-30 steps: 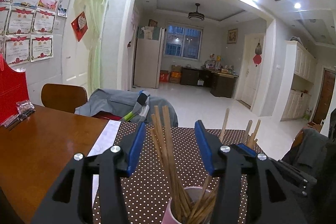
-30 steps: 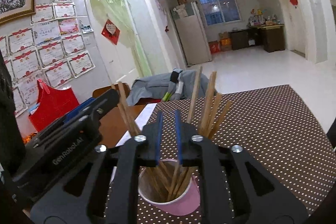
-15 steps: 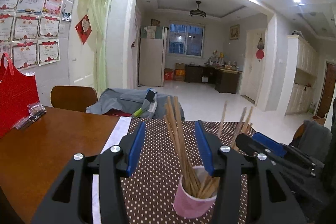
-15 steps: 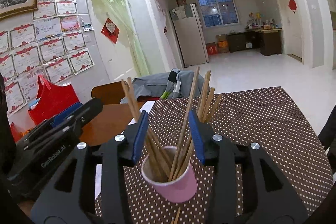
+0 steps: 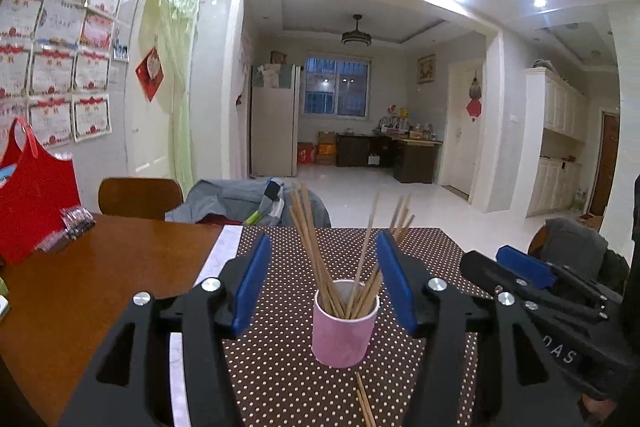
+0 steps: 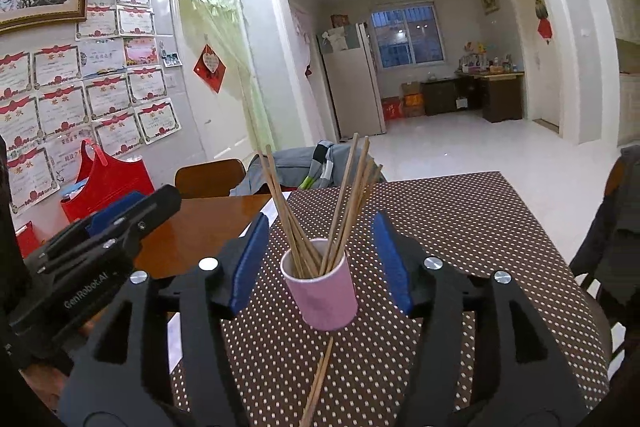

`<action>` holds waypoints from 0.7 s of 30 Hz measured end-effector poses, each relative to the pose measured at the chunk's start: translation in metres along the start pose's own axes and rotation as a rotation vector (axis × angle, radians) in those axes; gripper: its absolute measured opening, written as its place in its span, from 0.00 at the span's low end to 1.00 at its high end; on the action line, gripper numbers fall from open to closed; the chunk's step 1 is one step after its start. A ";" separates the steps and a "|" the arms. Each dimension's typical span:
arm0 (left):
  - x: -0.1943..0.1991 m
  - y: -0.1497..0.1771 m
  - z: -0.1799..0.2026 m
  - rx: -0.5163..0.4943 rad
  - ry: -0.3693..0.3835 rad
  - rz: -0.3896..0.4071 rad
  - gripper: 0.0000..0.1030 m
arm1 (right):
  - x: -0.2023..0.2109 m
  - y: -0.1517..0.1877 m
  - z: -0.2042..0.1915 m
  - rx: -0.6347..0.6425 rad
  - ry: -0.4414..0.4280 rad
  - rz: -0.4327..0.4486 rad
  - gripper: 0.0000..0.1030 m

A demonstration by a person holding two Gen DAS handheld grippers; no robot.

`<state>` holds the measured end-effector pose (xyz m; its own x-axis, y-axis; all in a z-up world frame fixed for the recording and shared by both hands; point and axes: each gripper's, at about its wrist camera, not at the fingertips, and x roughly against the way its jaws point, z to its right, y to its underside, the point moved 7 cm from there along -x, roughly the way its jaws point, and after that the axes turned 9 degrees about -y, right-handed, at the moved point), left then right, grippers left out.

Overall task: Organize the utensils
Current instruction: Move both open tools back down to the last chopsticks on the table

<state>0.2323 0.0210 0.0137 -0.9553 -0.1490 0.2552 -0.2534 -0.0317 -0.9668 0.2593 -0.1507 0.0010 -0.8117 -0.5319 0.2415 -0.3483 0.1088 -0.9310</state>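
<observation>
Most of my sorting looks done: on the dotted tablecloth [image 5: 436, 251] the pink cup [image 6: 324, 297] stands upright holding a splayed bunch of wooden chopsticks [image 6: 308, 211], while a loose pair of chopsticks [image 6: 318, 383] lies flat just in front of it. My left gripper [image 5: 320, 281] and right gripper [image 6: 318, 261] both sit with jaws wide, holding nothing.

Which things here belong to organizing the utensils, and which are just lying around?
Job:
pink cup
chopsticks in the cup
loose chopsticks on the dotted mat
left gripper, open
right gripper, open

Lying about:
red bag
grey jacket on the chair
</observation>
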 end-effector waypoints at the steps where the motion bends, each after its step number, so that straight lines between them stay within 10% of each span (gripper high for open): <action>1: 0.006 0.000 0.001 -0.009 0.001 0.004 0.55 | 0.004 0.000 -0.001 0.006 0.003 0.001 0.56; 21: 0.027 0.084 0.020 -0.108 0.019 -0.166 0.66 | 0.041 0.061 0.014 -0.018 0.066 -0.078 0.67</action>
<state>0.1886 -0.0054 -0.0612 -0.9017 -0.1315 0.4119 -0.4212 0.0518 -0.9055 0.2110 -0.1774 -0.0496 -0.8108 -0.4829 0.3307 -0.4193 0.0852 -0.9038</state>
